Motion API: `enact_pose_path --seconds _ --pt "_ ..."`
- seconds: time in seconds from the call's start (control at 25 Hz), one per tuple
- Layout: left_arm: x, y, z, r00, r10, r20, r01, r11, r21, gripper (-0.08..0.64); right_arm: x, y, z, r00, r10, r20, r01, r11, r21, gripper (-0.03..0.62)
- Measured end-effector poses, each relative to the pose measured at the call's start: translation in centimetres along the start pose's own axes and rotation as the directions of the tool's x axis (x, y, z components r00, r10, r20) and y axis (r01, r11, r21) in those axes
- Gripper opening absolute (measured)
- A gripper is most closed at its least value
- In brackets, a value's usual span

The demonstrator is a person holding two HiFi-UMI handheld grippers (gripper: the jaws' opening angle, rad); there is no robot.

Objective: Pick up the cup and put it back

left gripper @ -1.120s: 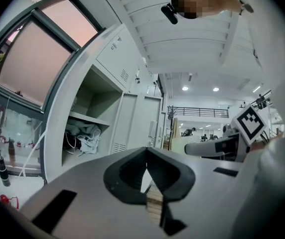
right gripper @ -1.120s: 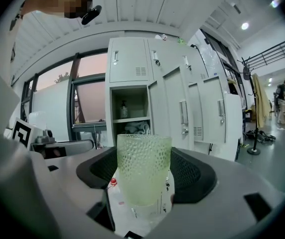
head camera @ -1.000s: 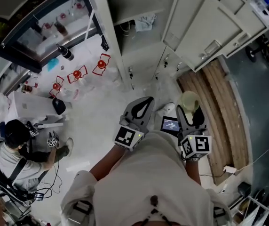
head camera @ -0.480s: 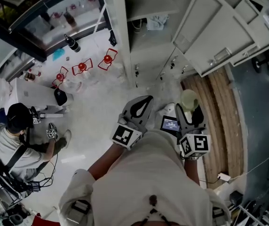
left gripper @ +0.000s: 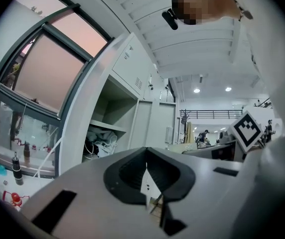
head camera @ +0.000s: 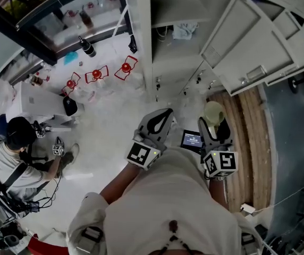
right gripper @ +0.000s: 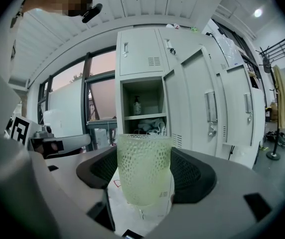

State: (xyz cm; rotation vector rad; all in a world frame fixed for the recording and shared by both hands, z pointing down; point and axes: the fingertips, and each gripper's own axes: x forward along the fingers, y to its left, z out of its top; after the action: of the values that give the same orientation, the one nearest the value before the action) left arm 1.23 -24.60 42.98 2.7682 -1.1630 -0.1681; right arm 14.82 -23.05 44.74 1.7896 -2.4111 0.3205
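Observation:
A pale green cup [head camera: 214,112] with a dimpled surface stands upright between the jaws of my right gripper [head camera: 214,125], held at chest height. In the right gripper view the cup [right gripper: 143,168] fills the gap of the right gripper [right gripper: 145,185], which is shut on it. Beside it my left gripper [head camera: 160,117] is shut with nothing in it; in its own view the left gripper [left gripper: 148,185] shows only a thin slit between the jaws. An open locker [right gripper: 142,108] ahead has a bottle [right gripper: 137,105] on one shelf and crumpled cloth [right gripper: 150,126] below it.
Open locker doors [head camera: 237,41] swing out at the right, above a wooden board [head camera: 247,137] on the floor. A person [head camera: 14,158] sits on the floor at the left. Red-framed objects [head camera: 96,74] and a dark bottle [head camera: 87,47] lie on the floor by the window.
The head view has shifted slightly, so the locker sits a little further right. Both grippers keep the same pose, and the cup stays in the right one.

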Motion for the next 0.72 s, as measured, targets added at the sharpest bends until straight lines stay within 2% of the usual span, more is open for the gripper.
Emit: enact_pose_path --seconds 0.2,0.36,0.56,0.72 --pt "0.0 2.5 0.4 0.994 0.105 0.005 -0.106 0.994 0.009 0.009 3.5 -0.7 0.5 0.998 0.066 -0.012 -0.066 0.998 -0.013 0.342" --pt "0.6 4.7 1.2 0.983 0.181 0.019 -0.181 0.983 0.012 0.009 7.2 -0.1 2.2 0.989 0.149 0.003 -0.149 0.988 -0.032 0.342" --pt "1.7 6.7 3.1 0.961 0.268 0.065 -0.270 0.963 0.021 0.009 12.1 1.3 4.7 0.959 0.283 0.019 -0.280 0.956 -0.089 0.342" --pt "2.3 7.8 4.3 0.944 0.316 0.093 -0.320 0.947 0.025 0.009 16.5 1.7 8.1 0.938 0.342 0.057 -0.329 0.930 -0.161 0.342"
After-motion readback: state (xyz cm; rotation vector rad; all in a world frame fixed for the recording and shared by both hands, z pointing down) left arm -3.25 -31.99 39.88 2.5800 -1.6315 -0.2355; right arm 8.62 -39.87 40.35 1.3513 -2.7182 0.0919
